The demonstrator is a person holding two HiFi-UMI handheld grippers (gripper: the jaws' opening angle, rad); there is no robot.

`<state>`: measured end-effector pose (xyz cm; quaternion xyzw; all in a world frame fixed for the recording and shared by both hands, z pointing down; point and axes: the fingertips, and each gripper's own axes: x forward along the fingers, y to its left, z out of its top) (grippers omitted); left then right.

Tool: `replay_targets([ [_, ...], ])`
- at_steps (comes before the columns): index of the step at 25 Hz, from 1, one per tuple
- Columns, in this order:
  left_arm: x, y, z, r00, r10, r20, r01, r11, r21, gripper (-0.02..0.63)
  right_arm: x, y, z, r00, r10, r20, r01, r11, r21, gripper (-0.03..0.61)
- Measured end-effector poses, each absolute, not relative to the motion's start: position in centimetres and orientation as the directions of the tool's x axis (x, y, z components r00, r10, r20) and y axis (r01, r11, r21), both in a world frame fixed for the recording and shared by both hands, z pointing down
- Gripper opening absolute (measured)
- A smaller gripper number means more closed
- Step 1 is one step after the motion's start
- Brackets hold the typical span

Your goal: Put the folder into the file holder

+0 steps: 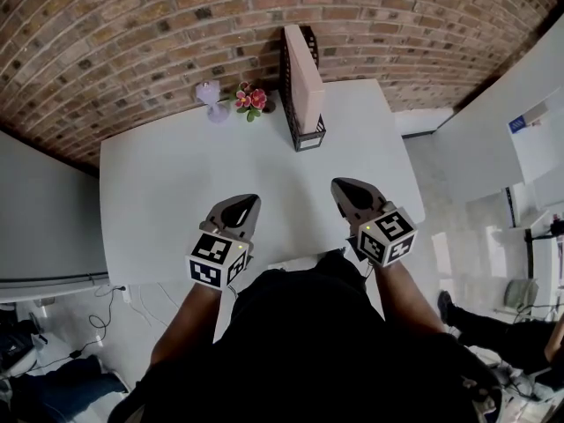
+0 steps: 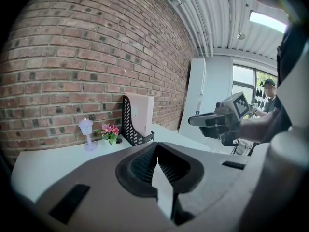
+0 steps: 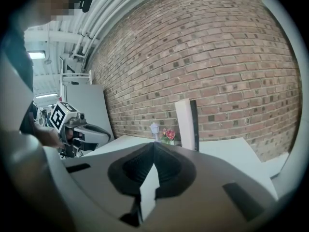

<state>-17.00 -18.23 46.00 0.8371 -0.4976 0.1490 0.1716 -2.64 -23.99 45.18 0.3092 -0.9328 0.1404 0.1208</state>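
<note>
**Head view:** L tongs (image 1: 244, 203) and R tongs (image 1: 344, 187) are both clenched and empty, side by side over the near part of the white worktop (image 1: 159, 183). The pale folder (image 1: 304, 73) stands upright in the black file holder (image 1: 300, 137) at the far edge by the brick wall (image 1: 132, 33), well apart from both tongs. Flowers (image 1: 250, 100) and a small lamp (image 1: 211, 95) sit just left of the holder.

**Left gripper view:** L tongs (image 2: 157, 148) have jaws together, nothing between. The folder (image 2: 142, 112) is far ahead, slightly left. R tongs (image 2: 199, 121) are at right.

**Right gripper view:** R tongs (image 3: 153, 148) have jaws together, empty. The folder (image 3: 183, 122) is far ahead, slightly right.
</note>
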Motion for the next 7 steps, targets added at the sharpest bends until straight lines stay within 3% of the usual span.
replay_targets([
  [7,-17.22,-18.27,46.13,0.460,-0.782,0.420,-0.885,-0.445,0.138,0.005,-2.81,-24.02,45.40,-0.779,-0.542,0.316,-0.611,0.769,-0.187,0.003],
])
